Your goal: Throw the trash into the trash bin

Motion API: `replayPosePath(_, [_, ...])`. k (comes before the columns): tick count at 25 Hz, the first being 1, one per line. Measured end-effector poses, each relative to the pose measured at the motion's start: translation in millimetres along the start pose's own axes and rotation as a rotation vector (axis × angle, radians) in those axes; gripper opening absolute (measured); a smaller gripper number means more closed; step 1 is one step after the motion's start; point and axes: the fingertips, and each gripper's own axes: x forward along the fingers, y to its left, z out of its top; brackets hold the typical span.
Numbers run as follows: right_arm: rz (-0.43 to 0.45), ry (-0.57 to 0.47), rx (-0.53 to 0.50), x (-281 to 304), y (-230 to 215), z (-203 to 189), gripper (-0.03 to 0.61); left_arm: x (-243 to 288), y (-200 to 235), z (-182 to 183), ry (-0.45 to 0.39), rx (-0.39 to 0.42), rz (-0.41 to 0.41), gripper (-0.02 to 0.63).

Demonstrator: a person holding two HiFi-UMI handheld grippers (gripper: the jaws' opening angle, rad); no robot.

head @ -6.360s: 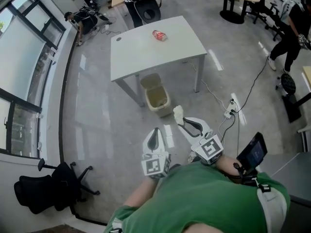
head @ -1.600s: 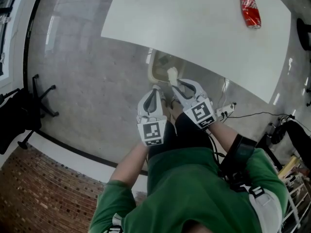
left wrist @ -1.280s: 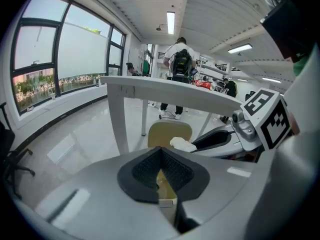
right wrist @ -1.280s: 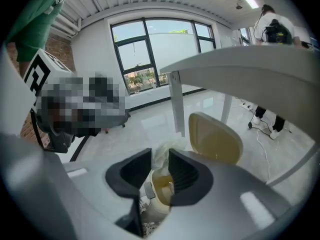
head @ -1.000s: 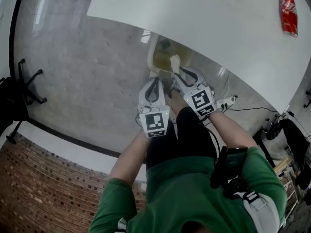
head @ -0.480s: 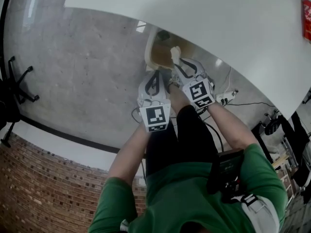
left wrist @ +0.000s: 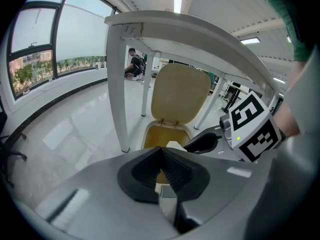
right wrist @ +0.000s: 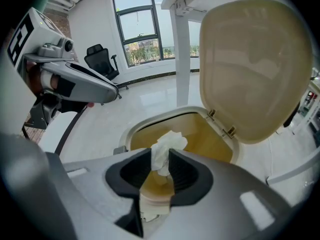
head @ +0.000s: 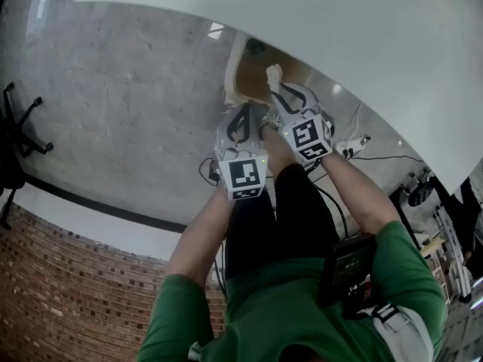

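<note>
Tissue (right wrist: 167,148) is held pinched in the right hand-held gripper (right wrist: 161,159) over the open trash bin (right wrist: 142,124), upper centre of the head view; the left hand-held gripper (left wrist: 161,159) is clenched, empty. Release is best made squarely above the opening, clear of the lid (right wrist: 250,69).

Wide white rectangular table top (head: 339,21) fills the upper head view; its white square legs (left wrist: 117,84) stand on a glossy pale grey concrete floor (head: 128,104). Black wheeled office chair (right wrist: 100,59) near tall dark-framed windows (right wrist: 142,31); trees and buildings outside. Small white power strip (head: 352,145) on the floor beside the table, thin black cable (head: 381,159) trailing from it. Red-brown brickwork (head: 75,277) along the lower left. Person in dark clothing (left wrist: 134,65) far off past the table legs, posture unclear. Long ceiling strip light (left wrist: 177,4) lit.
</note>
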Motion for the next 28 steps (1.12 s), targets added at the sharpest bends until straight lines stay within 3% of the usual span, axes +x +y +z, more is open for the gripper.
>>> replayPosePath(19, [-0.018,0.106,-0.027,24,-3,-13,0.124,8,14,-12,0.025,-0.019,-0.003,0.005])
replayPosePath(28, [-0.036,0.109,-0.028,29,-10,-9,0.161,10,20,-13,0.030,-0.027,0.003,0.005])
